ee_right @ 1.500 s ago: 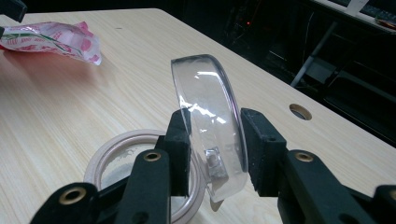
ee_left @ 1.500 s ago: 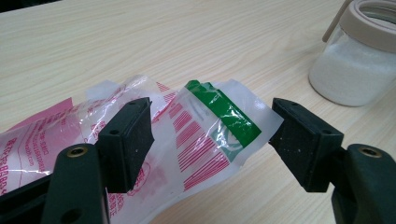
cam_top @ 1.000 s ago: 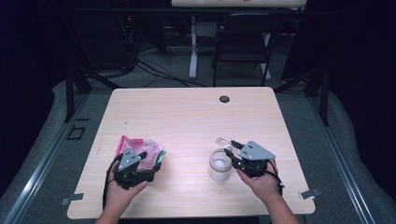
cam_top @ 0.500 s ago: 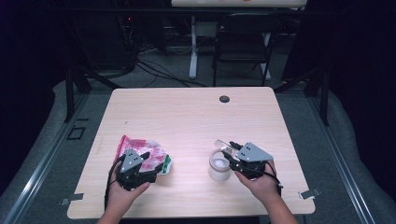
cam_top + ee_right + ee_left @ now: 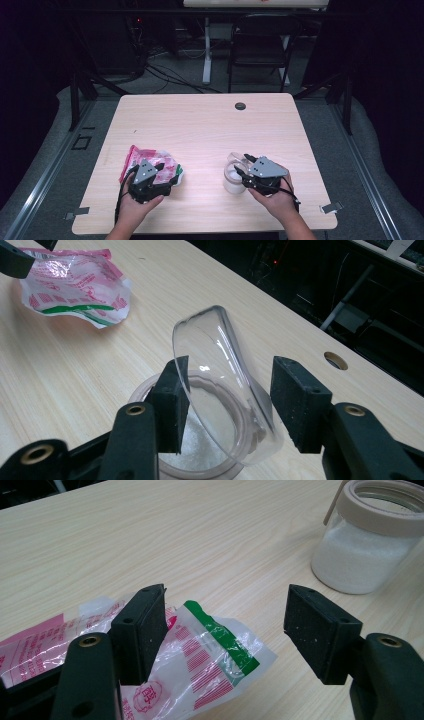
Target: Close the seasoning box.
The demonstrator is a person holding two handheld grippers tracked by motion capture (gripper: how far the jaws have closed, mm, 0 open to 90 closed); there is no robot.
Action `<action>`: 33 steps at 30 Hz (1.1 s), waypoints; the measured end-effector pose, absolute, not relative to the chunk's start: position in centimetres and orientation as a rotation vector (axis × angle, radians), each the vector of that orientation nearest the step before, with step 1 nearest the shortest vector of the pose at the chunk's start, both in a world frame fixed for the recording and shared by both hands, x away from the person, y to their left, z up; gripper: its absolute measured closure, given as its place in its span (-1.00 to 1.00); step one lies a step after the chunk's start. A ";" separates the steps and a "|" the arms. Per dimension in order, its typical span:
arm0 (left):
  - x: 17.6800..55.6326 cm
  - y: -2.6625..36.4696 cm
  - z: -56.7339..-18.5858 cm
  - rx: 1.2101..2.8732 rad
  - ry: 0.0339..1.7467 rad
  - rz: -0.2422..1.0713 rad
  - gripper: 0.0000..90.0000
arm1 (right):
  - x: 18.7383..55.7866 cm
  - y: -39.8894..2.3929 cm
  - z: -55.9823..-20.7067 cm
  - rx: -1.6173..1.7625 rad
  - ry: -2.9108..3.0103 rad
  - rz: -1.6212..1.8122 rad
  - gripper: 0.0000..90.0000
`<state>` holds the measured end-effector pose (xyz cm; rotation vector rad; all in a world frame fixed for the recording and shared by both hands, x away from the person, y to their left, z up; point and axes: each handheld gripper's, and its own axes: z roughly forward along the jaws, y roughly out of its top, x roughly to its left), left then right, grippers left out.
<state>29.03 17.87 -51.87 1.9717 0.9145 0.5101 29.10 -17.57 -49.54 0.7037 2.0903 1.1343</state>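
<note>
Scene: I work two hand-held grippers at a wooden table point(image 5: 200, 125), a jar point(image 5: 234, 175) of white powder at right, a red-and-green printed plastic bag point(image 5: 150, 159) at left.
Right gripper point(image 5: 227, 390): its jaws have just been opening; they now stand apart around the jar's raised clear flip lid point(image 5: 220, 370), pads not pressing it.
Left gripper point(image 5: 225, 625): spread wide, empty, hovering over the bag's green-striped corner, which lies flat on the table.
Progress: I judge the jar opened, lid up; the bag is not yet picked up, and nothing is poured.
Views: my right gripper view shows the lid and powder point(image 5: 197, 440) inside the rim; the high view shows both hands' spacing.
</note>
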 end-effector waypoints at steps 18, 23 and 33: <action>29.2 18.0 -52.1 1.971 0.924 0.505 -0.26 | 28.9 -16.9 -49.9 0.681 2.107 1.125 -0.02; 29.2 18.0 -52.1 1.972 0.925 0.505 -0.26 | 28.9 -16.9 -49.9 0.681 2.104 1.129 -0.02; 29.2 18.1 -52.1 1.973 0.928 0.506 -0.26 | 28.8 -16.9 -49.9 0.683 2.102 1.133 -0.02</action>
